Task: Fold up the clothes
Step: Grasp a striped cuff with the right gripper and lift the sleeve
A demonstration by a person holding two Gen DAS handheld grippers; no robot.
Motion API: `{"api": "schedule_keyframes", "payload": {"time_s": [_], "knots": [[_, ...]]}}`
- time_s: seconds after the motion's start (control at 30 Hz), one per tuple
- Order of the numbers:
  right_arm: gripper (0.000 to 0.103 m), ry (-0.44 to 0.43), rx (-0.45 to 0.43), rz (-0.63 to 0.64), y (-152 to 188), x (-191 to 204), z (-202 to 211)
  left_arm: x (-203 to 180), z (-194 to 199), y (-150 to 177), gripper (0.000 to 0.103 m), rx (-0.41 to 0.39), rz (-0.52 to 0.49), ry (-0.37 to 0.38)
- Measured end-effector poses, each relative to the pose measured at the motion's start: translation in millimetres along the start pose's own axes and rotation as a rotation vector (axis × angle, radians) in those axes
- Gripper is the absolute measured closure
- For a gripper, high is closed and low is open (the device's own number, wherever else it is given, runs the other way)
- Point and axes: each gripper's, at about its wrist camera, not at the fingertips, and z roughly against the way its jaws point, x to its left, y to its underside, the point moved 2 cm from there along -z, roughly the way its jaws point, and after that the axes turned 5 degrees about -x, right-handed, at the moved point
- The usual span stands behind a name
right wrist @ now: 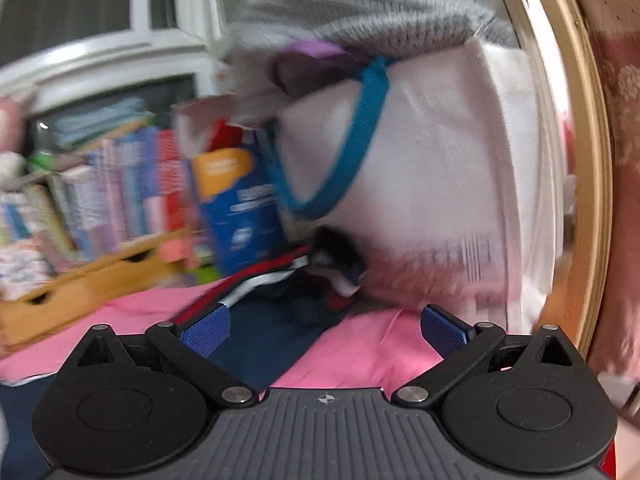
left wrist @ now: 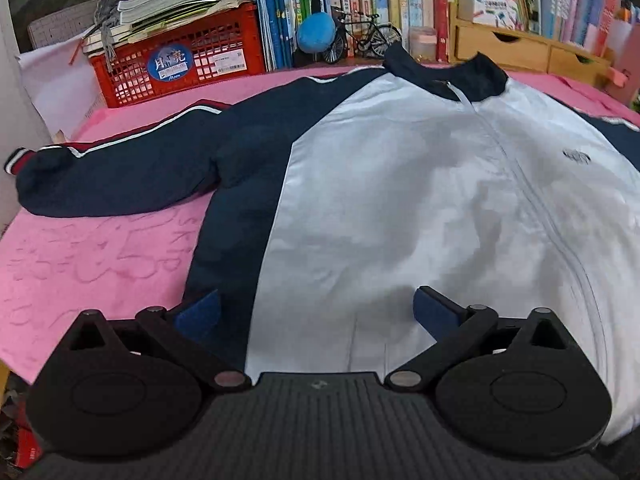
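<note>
A navy and white zip jacket (left wrist: 400, 184) lies spread face up on the pink cloth (left wrist: 92, 264), collar at the far side. Its left sleeve (left wrist: 120, 176) stretches out to the left, with a red and white cuff. My left gripper (left wrist: 316, 312) is open just above the jacket's lower hem, its jaws wide apart over the navy and white panels. My right gripper (right wrist: 324, 328) is open and empty above the jacket's other navy sleeve (right wrist: 264, 340), which has red and white stripes (right wrist: 256, 276). The right view is blurred.
A red crate (left wrist: 176, 68) with stacked papers, a row of books (left wrist: 360, 4), a blue ball (left wrist: 316, 32), a toy bicycle (left wrist: 360, 36) and wooden drawers (left wrist: 520, 48) line the far edge. A white bag (right wrist: 432, 168) with teal strap stands close by the sleeve end.
</note>
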Motion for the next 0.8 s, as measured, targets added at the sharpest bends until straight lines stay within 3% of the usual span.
{"api": "schedule_keyframes", "payload": {"time_s": [0.07, 0.17, 0.27, 0.3, 0.33, 0.37, 0.5, 0.63, 0.8], "knots": [[0.021, 0.021, 0.054, 0.063, -2, 4, -31, 2, -5, -2, 0.0, -0.006, 0.018, 0.01], [0.023, 0.03, 0.162, 0.109, -3, 12, -76, 8, -11, -2, 0.0, -0.012, 0.064, 0.04], [0.025, 0.045, 0.239, 0.131, 2, 26, -108, 8, -11, 0, 0.0, -0.053, 0.047, 0.052], [0.034, 0.046, 0.252, 0.134, 3, 31, -114, 8, -11, 1, 0.0, -0.061, 0.045, 0.06], [0.062, 0.046, 0.253, 0.124, 3, 33, -119, 9, -12, 1, 0.0, -0.067, 0.041, 0.069], [0.079, 0.064, 0.246, 0.112, 1, 34, -122, 10, -13, 1, 0.0, -0.073, 0.035, 0.079], [0.084, 0.053, 0.176, 0.128, -11, 52, -102, 10, -15, 2, 0.0, -0.12, 0.023, 0.096], [0.084, -0.123, 0.053, 0.272, -25, 128, -38, 11, -17, 3, 0.0, -0.155, 0.019, 0.111], [0.084, -0.574, 0.027, 0.459, -1, 285, 74, 14, -14, 7, 0.0, -0.186, 0.01, 0.137]]}}
